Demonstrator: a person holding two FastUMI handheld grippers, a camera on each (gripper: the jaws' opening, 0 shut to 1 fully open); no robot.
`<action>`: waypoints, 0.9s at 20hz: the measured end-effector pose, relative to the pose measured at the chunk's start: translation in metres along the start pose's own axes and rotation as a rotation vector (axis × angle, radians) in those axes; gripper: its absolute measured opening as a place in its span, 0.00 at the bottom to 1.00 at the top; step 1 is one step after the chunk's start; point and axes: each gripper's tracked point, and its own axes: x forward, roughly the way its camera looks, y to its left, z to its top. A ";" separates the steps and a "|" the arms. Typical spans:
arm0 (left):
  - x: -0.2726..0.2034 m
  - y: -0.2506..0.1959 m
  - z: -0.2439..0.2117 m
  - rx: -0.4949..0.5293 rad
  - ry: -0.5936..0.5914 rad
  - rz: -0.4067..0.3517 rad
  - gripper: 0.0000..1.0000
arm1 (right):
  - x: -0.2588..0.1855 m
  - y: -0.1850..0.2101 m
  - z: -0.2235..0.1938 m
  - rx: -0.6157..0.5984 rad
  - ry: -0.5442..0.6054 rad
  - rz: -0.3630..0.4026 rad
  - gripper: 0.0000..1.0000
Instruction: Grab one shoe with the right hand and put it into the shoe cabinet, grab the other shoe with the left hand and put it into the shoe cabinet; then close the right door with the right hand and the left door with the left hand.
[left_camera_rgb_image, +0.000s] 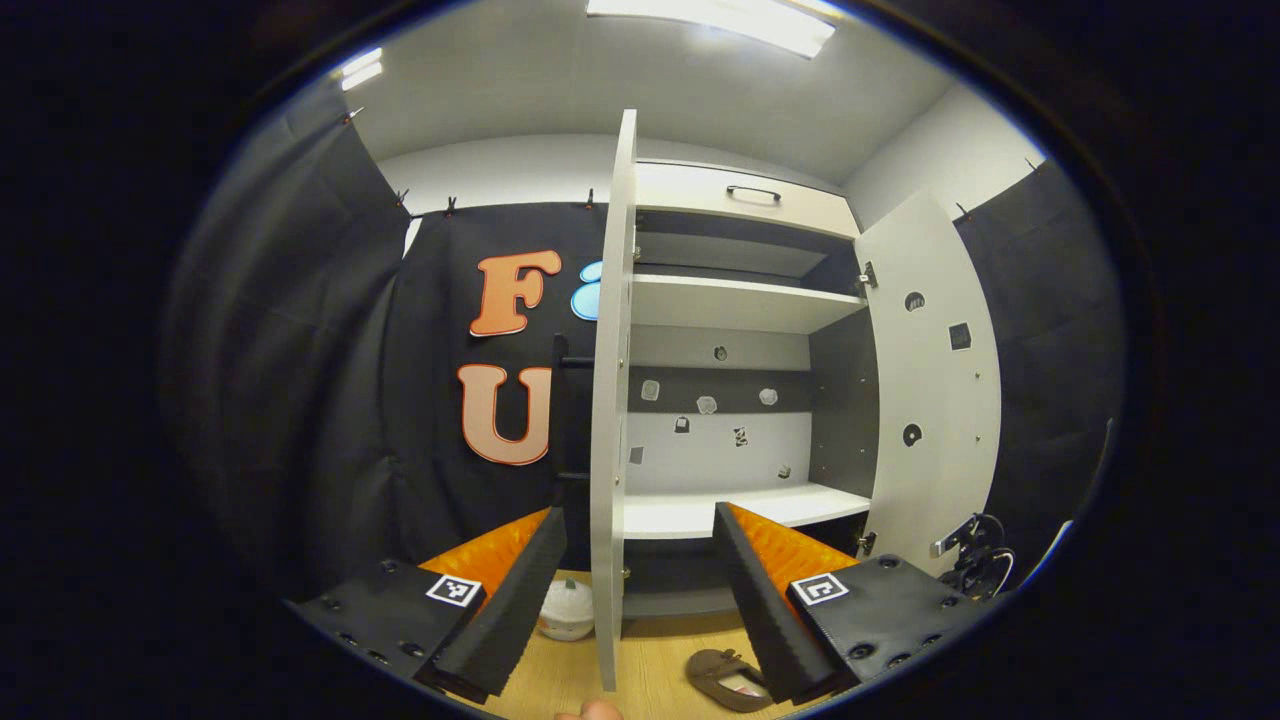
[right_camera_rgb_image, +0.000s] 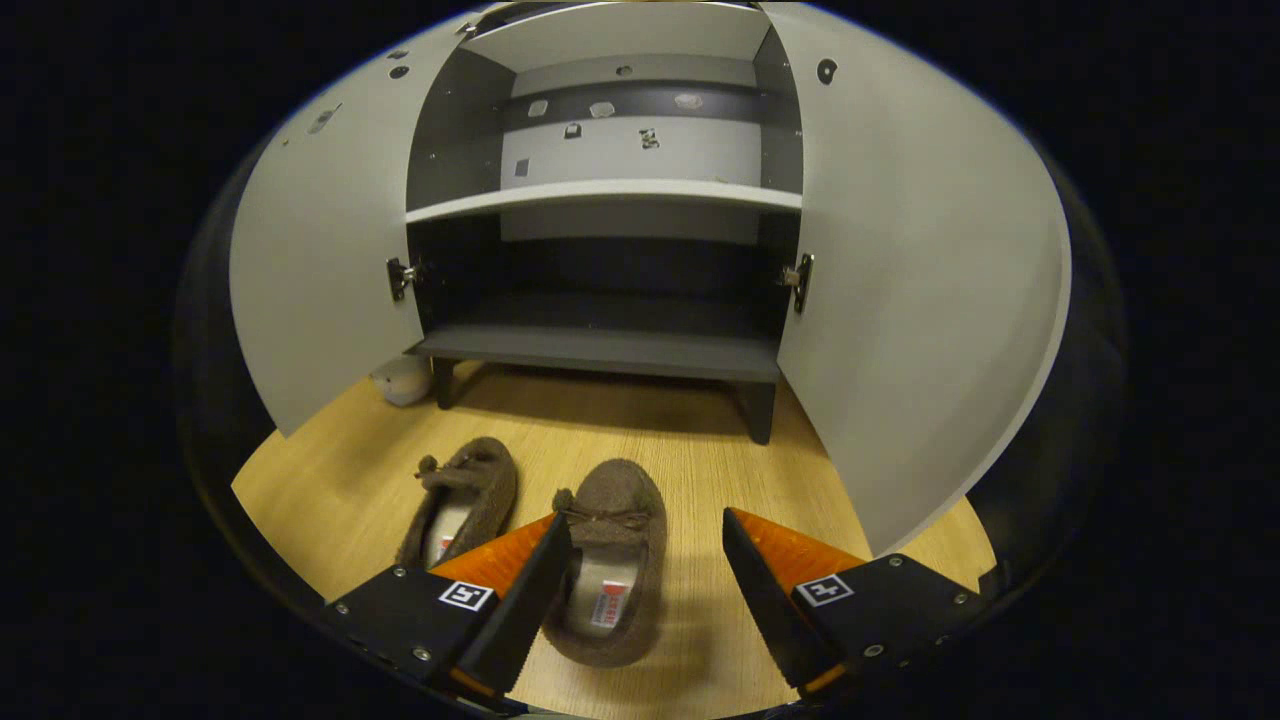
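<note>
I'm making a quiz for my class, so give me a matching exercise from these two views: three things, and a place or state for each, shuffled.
Things:
1. right gripper
2. cabinet doors
3. two brown slippers

States:
A. swung wide open
B. side by side on the wood floor
C. open, one slipper in front of its fingers

Pairs: 1-C, 2-A, 3-B

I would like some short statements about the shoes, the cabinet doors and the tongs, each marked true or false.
1. Both brown shoes lie on the wooden floor. True.
2. One shoe already sits on the bottom shelf. False: that shelf holds no shoe.
3. Both cabinet doors stand open. True.
4. The right tongs are shut on a shoe. False: they are open above the nearer shoe.
5. The left tongs are open and hold nothing. True.
</note>
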 end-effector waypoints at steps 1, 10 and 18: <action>0.000 0.000 -0.001 0.000 0.001 -0.002 0.99 | 0.007 -0.002 -0.010 0.003 0.026 -0.004 0.93; 0.002 0.001 -0.009 -0.013 0.014 -0.010 0.96 | 0.046 0.001 -0.056 0.098 0.195 0.033 0.64; 0.000 -0.002 -0.020 -0.018 0.037 -0.011 0.96 | 0.055 -0.006 -0.057 0.208 0.214 -0.024 0.06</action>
